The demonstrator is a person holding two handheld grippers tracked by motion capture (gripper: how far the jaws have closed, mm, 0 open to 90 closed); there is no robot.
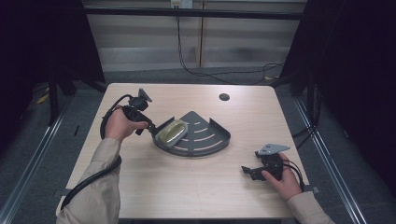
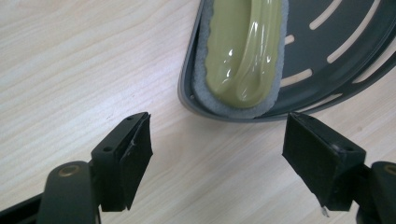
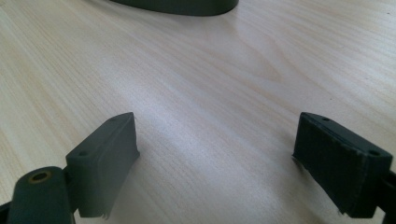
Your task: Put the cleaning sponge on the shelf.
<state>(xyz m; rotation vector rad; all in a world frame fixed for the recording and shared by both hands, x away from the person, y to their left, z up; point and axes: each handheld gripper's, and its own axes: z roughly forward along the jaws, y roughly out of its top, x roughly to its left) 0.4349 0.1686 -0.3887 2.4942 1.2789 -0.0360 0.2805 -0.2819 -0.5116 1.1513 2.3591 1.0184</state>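
At centre frame, a dark grey slotted corner tray (image 1: 205,140) holds an olive-green glossy oval piece on grey foam (image 1: 171,132) at its left end. Just left of it the left gripper (image 1: 150,129) gapes empty; the right gripper (image 1: 246,171) rests wide and empty at lower right on the pale wooden table (image 1: 187,186), grey carpet around.

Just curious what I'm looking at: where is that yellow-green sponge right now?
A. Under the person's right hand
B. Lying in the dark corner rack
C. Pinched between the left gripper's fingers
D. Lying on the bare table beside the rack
B: the sponge lies inside the rack at its left end, while the left gripper stands open just short of it with nothing between its fingers.
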